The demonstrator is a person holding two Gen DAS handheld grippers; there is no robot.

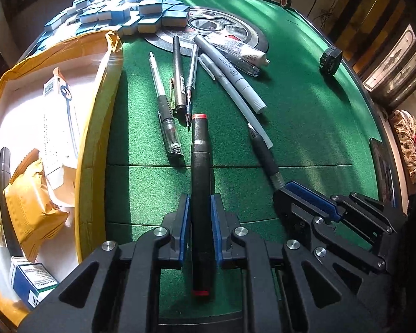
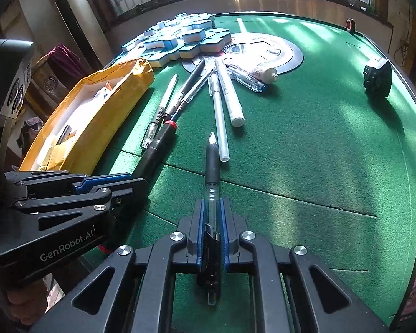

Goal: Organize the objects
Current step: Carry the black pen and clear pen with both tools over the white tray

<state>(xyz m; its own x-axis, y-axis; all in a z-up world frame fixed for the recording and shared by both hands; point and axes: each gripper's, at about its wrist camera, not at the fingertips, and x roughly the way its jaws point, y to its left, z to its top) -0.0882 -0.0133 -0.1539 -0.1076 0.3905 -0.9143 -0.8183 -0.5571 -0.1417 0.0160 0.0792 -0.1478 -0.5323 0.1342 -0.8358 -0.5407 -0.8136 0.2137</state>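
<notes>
Now, left gripper point(image 1: 201, 211): clamped on marker point(image 1: 199, 166), lifted for boxing.
Right gripper point(image 2: 211, 222): clamped on pen point(image 2: 212, 166).
Box point(image 1: 97, 105): left, destination.

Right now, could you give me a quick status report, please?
Left gripper shut on black marker. Right gripper shut on gel pen. Loose pens ahead; yellow box unobstructed.
</notes>
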